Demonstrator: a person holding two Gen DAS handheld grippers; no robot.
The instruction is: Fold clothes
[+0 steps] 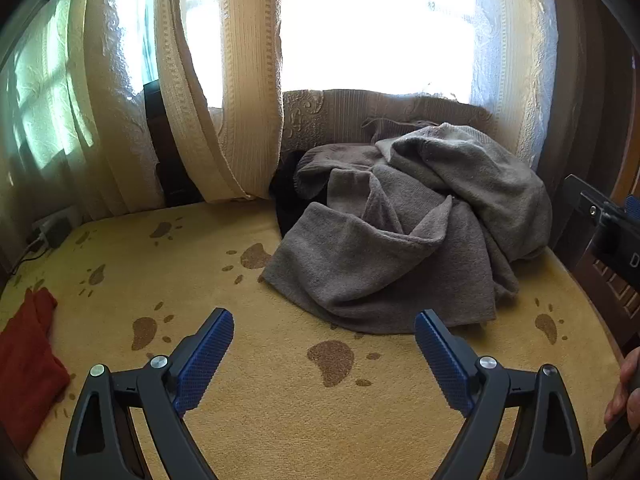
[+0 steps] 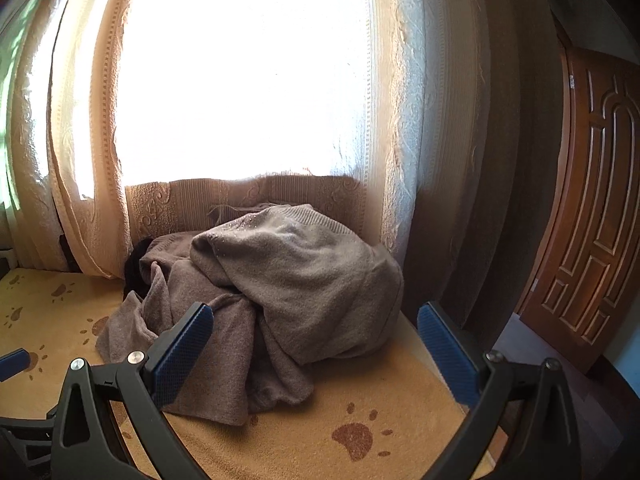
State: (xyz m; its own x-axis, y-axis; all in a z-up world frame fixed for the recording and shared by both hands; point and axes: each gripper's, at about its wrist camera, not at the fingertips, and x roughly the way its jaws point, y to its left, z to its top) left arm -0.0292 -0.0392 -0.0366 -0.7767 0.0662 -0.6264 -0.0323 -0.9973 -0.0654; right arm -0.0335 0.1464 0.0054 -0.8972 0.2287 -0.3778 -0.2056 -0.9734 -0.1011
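A crumpled grey-brown knitted garment (image 1: 404, 232) lies in a heap on the yellow paw-print blanket (image 1: 280, 400), pushed up against the window side. The right wrist view shows the same garment (image 2: 280, 292) close ahead. My left gripper (image 1: 324, 344) is open, short of the heap's near edge, with nothing between its blue pads. Just in front of the heap, my right gripper (image 2: 316, 340) is also open and holds nothing. A dark garment (image 1: 288, 196) peeks out from behind the heap on its left side.
A red cloth (image 1: 28, 360) lies at the blanket's left edge. Cream curtains (image 1: 224, 100) hang over a bright window behind the heap. A wooden door (image 2: 592, 208) stands to the right. A hand (image 1: 624, 392) and the other gripper (image 1: 612, 220) show at the right border.
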